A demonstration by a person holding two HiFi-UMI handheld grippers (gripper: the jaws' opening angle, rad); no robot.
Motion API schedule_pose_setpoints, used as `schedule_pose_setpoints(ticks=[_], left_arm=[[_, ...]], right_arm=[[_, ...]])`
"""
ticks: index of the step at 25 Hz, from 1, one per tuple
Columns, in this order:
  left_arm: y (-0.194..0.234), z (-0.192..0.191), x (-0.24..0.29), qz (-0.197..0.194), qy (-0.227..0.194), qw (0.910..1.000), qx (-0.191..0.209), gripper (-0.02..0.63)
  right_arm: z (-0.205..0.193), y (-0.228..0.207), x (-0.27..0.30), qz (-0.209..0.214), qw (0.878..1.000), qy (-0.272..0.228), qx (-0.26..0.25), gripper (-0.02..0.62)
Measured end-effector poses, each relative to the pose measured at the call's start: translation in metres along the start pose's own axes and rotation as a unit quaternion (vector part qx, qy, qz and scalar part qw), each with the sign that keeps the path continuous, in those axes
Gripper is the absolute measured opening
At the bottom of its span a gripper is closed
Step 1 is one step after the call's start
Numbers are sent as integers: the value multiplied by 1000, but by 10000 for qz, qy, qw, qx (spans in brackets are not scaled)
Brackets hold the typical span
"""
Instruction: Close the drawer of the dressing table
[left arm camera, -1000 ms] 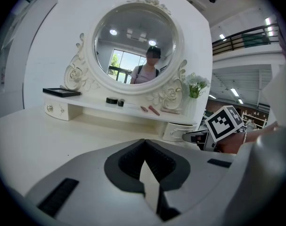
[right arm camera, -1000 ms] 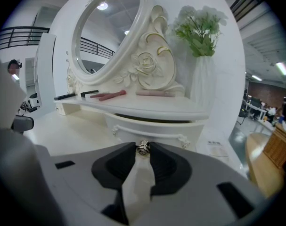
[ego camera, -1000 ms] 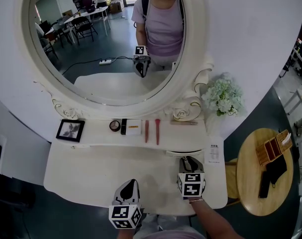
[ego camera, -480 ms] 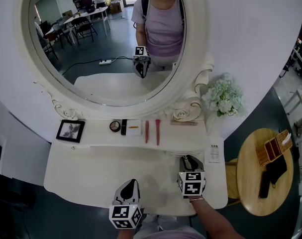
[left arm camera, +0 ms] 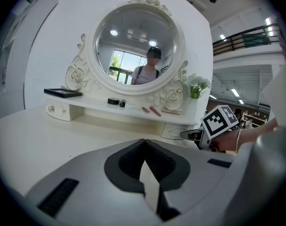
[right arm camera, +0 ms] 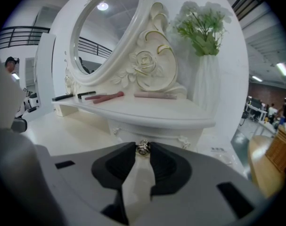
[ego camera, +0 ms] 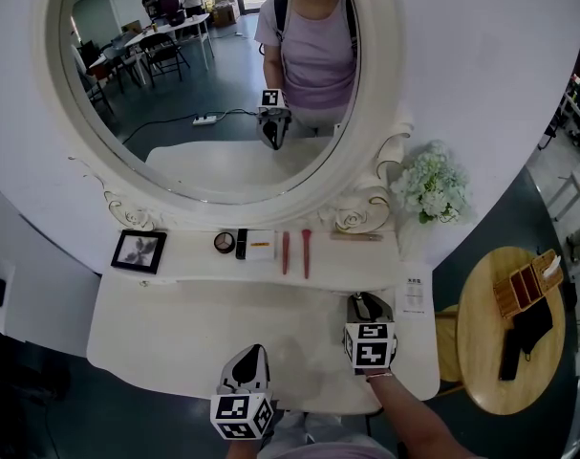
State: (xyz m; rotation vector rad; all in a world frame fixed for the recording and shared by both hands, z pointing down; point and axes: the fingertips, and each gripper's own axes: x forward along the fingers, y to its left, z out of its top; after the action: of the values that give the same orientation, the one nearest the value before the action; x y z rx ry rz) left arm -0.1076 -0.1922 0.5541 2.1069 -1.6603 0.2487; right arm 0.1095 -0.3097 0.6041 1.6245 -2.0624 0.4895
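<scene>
The white dressing table [ego camera: 175, 333] has a small drawer [right arm camera: 166, 134] under the right end of its shelf. My right gripper [right arm camera: 143, 147] is shut on the drawer's metal knob [right arm camera: 143, 149], which sits pinched between the dark pads. In the head view, this gripper [ego camera: 363, 300] points at the drawer front below the shelf. My left gripper [ego camera: 254, 352] hovers at the table's front edge, left of the right one. In the left gripper view, my left gripper [left arm camera: 143, 142] has its jaw tips together with nothing between them.
On the shelf [ego camera: 366, 266] lie a photo frame [ego camera: 139, 251], a round compact [ego camera: 224, 242] and red sticks [ego camera: 286, 252]. A vase of flowers [ego camera: 430, 191] stands at the right, beside the oval mirror [ego camera: 213, 84]. A round wooden side table [ego camera: 509, 333] is further right.
My right gripper has edged a little toward the mirror with the knob in its jaws. The left gripper has stayed in place.
</scene>
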Motion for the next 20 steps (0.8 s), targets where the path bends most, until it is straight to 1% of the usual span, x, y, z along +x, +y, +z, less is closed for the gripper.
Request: schedule_pose_setpoints(ticks=[12,15,20], left_arm=[[-4,-3,-7,-57,-4,10000,6,2],[-6,-3,-9,-108,-20,9999,11,2],[-8,-2,-12,-196,-43,9998,60,2]], right_arm=[[2,-3,5,-45,10000,20,-17,101],[3,-3,3,0,10000,18,-22,101],[8,-2,-9,-49,9999,-92,21,109]])
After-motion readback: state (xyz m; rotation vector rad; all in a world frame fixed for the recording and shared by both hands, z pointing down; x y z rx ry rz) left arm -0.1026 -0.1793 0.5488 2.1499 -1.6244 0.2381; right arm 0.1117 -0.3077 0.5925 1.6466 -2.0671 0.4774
